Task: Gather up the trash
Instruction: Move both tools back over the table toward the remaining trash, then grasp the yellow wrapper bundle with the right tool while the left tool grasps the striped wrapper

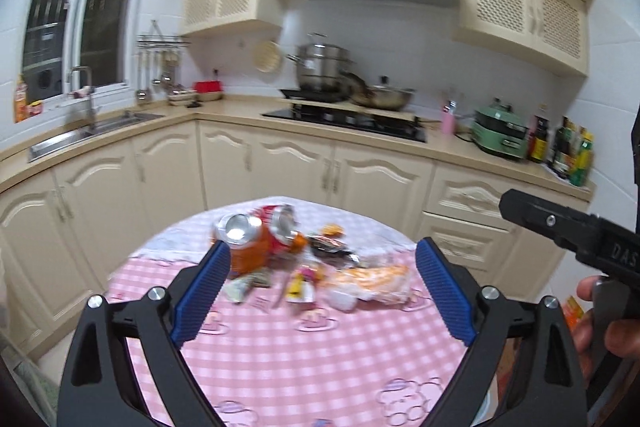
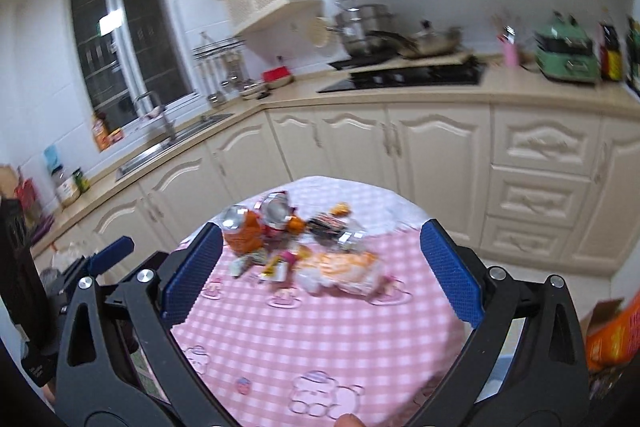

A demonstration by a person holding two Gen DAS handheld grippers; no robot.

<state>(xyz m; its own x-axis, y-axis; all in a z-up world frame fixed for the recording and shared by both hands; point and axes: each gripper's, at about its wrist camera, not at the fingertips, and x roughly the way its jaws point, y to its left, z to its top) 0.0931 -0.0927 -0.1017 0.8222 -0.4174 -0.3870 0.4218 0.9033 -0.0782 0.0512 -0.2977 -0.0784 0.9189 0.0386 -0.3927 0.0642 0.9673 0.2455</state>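
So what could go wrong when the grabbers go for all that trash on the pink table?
The orange can and the red can lie on their sides, so a nudge might roll them off the round table. The clear wrapper looks thin and crinkly, so it may slip from the pads. Both the left gripper and the right gripper are wide open over the same pile and could bump each other.

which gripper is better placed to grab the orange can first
Left, marginally. The left gripper is open with the orange can beside its left finger; the right gripper, also open, looks no closer.
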